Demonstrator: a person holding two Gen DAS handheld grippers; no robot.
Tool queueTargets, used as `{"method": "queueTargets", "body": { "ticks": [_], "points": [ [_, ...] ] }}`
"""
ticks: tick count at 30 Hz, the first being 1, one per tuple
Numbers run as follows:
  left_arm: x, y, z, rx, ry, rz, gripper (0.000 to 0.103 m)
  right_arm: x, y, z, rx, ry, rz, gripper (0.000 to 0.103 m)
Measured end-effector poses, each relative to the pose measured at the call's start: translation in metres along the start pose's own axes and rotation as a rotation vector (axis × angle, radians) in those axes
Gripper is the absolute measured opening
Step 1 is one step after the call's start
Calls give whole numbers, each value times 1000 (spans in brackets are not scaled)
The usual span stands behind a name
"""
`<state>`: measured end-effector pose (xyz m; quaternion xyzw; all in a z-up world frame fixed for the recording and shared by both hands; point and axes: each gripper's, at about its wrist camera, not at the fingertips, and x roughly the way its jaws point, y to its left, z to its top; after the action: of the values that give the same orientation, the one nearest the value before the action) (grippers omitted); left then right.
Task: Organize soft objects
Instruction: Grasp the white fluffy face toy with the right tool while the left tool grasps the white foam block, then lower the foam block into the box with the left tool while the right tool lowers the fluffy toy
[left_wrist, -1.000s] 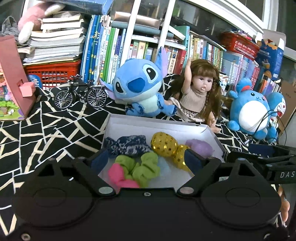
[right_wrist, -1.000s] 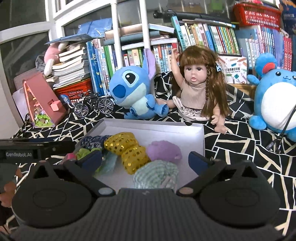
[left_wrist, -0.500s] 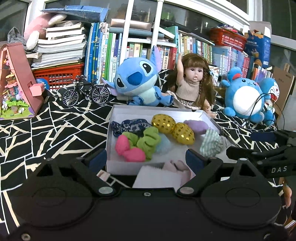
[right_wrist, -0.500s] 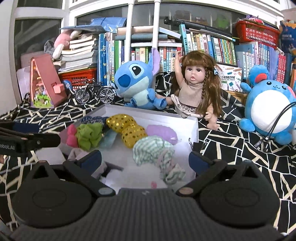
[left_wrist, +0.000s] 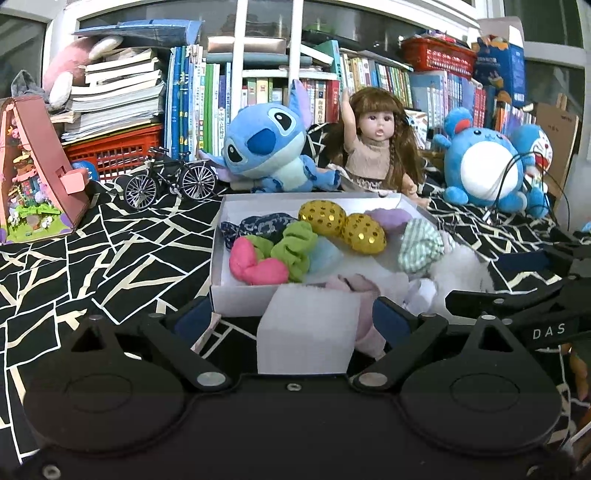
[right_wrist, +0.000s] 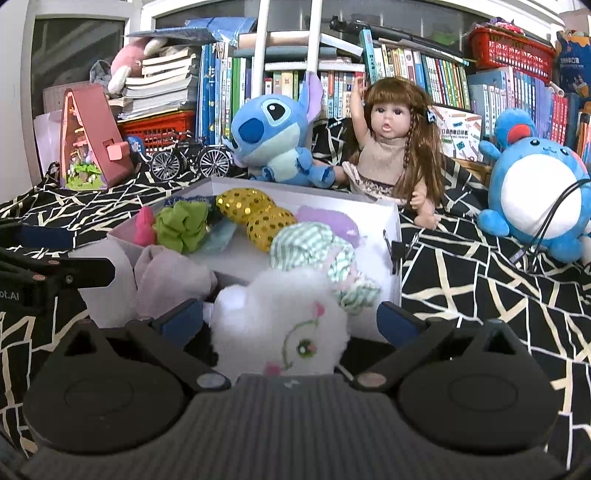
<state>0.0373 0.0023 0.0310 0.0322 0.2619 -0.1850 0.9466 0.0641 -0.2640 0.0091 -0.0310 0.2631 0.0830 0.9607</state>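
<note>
A white box (left_wrist: 236, 295) sits on the black-and-white patterned cloth (left_wrist: 110, 258), and most of the soft things already lie in it: a pink piece (left_wrist: 255, 266), a green scrunchie (left_wrist: 295, 247), a dark blue patterned one (left_wrist: 262, 227), two gold sequinned balls (left_wrist: 343, 225), a purple piece (left_wrist: 388, 218) and a green striped cloth (right_wrist: 314, 247) draped over the right near corner. Outside the near wall lie a fluffy white toy (right_wrist: 284, 332) with stitched markings and a pale pink cloth (right_wrist: 166, 280). The right gripper (right_wrist: 291, 317) stands wide open with the fluffy toy between its fingers, not pinched. The left gripper (left_wrist: 291, 317) is equally wide, empty, framing a white block (left_wrist: 306, 332) and the pink cloth. All of this looks light and squashy, so it should compress a lot before the grip firms; a deep bite through the toy's thick middle seems safer than its fuzzy edge, which could slip free. The cloths will likely dangle, so a bunched fold is the better hold.
</note>
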Motion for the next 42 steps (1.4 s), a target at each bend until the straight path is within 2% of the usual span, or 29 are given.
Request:
{"method": "queueTargets", "body": {
  "ticks": [15, 21, 30, 32, 38, 42],
  "points": [
    [10, 6, -9, -29, 50, 0, 91, 6, 5, -11, -21, 5, -24, 103],
    [13, 5, -10, -37, 68, -9, 87, 10, 10, -12, -47, 10, -19, 103],
    [21, 8, -11, -90, 107, -46, 62, 20, 13, -13, -53, 39, -20, 103],
    [22, 9, -12, -98, 111, -48, 54, 21, 13, -13, -48, 52, -10, 103],
    [18, 7, -11, -93, 100, -38, 53, 17, 15, -13, -48, 72, 0, 94],
    [13, 7, -8, -96, 86, -36, 52, 12, 11, -9, -30, 77, -2, 80]
  ]
}}
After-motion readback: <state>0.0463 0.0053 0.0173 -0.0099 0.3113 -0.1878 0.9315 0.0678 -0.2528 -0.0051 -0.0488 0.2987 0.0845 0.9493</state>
